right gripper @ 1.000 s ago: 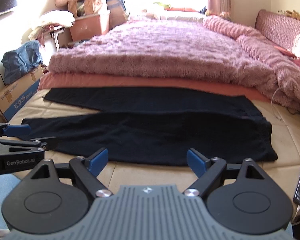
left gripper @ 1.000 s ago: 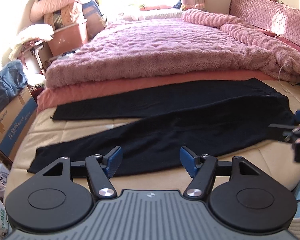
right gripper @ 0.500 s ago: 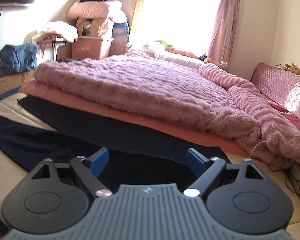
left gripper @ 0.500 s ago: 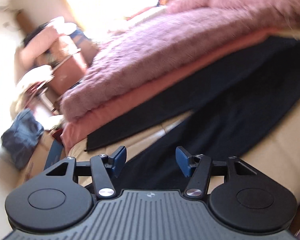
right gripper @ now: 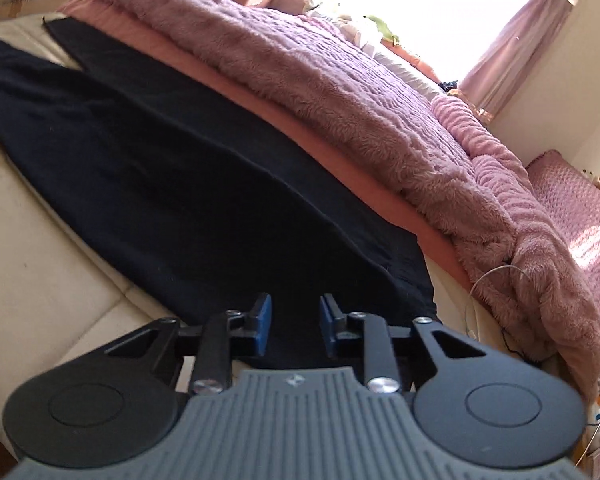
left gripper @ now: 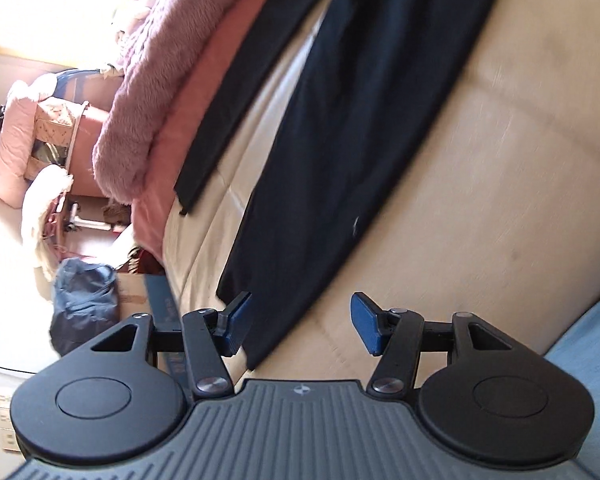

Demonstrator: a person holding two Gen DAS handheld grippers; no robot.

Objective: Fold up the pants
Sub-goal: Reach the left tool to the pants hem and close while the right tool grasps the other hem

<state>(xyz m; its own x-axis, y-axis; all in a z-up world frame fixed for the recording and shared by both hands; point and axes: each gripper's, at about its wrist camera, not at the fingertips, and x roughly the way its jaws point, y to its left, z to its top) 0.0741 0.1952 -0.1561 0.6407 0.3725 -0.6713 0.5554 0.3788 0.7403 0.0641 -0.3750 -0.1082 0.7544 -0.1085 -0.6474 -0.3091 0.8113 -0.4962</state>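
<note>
Black pants (right gripper: 172,168) are lying spread flat on the cream quilted mattress (right gripper: 60,292) of a bed, legs apart, near its front edge. Beyond them a salmon sheet (right gripper: 260,108) and a fluffy mauve blanket (right gripper: 340,92) are covering the rest of the bed, and sunlight is pouring through a window with a pink curtain (right gripper: 512,44).

The left wrist view is showing the scene rolled sideways: one leg's hem (left gripper: 260,312) is lying just ahead of the left claw (left gripper: 298,326), whose blue pads are standing wide apart with cream mattress and the hem corner between them, nothing pinched. Only this view is showing the room's cluttered corner, with a dark blue bag (left gripper: 82,304) and stacked pink bedding (left gripper: 20,128).

The right wrist view is showing the waist end instead. The right claw (right gripper: 294,326) is closing, black fabric lying between its narrowed pads; whether they are pressing it I cannot tell. A white cable (right gripper: 488,280) is lying by the blanket.
</note>
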